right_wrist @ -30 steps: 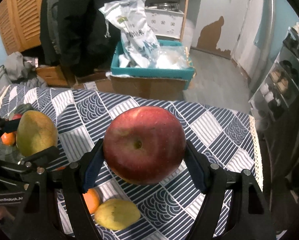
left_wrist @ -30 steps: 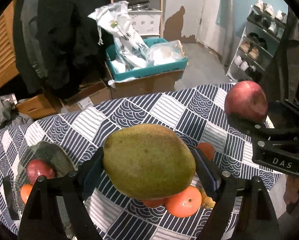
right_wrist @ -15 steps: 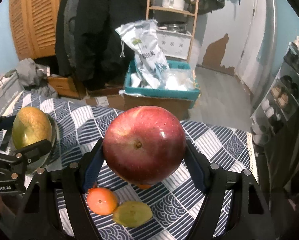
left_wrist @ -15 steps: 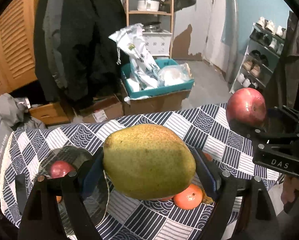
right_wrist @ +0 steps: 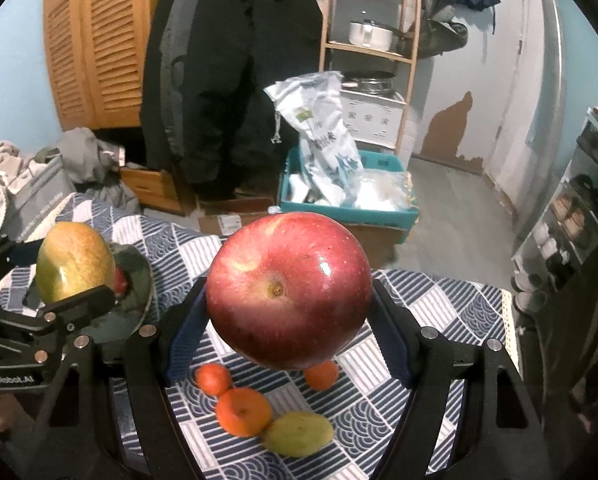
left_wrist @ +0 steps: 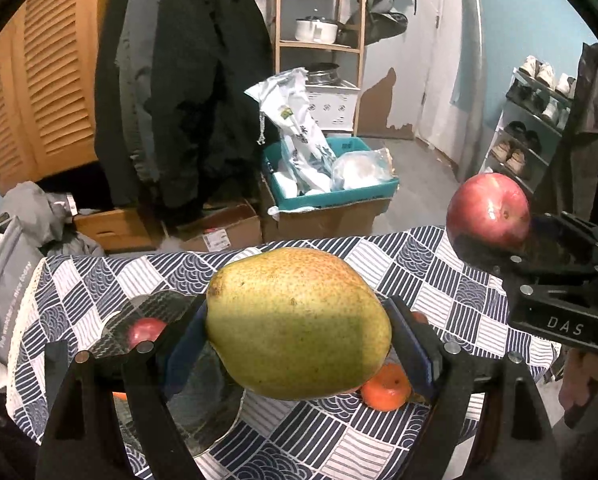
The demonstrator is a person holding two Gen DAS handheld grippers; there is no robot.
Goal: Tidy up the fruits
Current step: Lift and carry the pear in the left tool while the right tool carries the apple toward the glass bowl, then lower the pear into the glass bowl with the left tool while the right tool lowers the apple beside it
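Behind the counter (left_wrist: 383, 264), which wore a cloth of navy and white patterned squares, stood louvred orange wooden doors (right_wrist: 95, 40), dark hanging coats (left_wrist: 187, 92) and a teal crate (right_wrist: 379, 212) on a cardboard box.

My left tool (left_wrist: 299, 340) was clamped on a large yellow-green speckled pear (left_wrist: 295, 320), its blue pads pressed against both sides, the fruit lifted clear above the cloth. My right tool (right_wrist: 289, 320) gripped a big glossy red apple (right_wrist: 289, 288) the same way, held up over the right part of the counter, blossom end facing me.

On the left side of the counter lay a clear glass plate (left_wrist: 203, 412) with a small red apple (left_wrist: 145, 330) on it; from my right view that plate sat just behind the raised pear.

Below the big apple, near me on the cloth, sat three small orange tangerines (right_wrist: 243, 410); the biggest touched a small yellowish-green fruit (right_wrist: 299, 434), which I could not name for sure. One lay just to its far left, and the third sat apart to the right, partly hidden under the apple.
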